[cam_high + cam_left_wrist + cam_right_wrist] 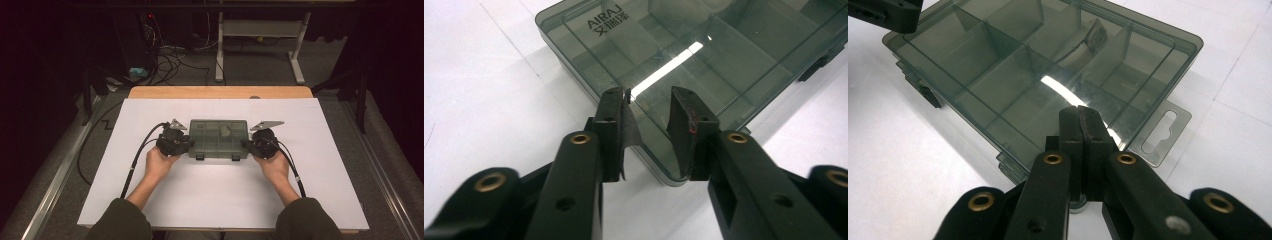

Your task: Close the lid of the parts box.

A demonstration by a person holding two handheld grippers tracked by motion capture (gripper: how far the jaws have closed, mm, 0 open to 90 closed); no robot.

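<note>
Your left gripper (pixel 186 143) sits at the left end of the box (pixel 219 138), a smoky clear plastic organizer that lies flat near the middle of the white table (pixel 150 200), with its two latches facing you. In the left gripper view, your left gripper (pixel 651 112) has its jaws parted by a moderate gap and holds nothing; they hover over the near corner of the box (pixel 704 55), whose lid (pixel 634 45) is down and carries printed lettering. Your right gripper (pixel 248 144) is at the box's right end. In the right gripper view, your right gripper (pixel 1081 120) has its jaws pressed together, pad to pad, with nothing between them, and the tips rest against the edge of the box (pixel 1038 70), near the hang tab (pixel 1160 132) that sticks out from its side. Through the lid you can see dividers and one small pale object (pixel 225 131) in a far compartment.
</note>
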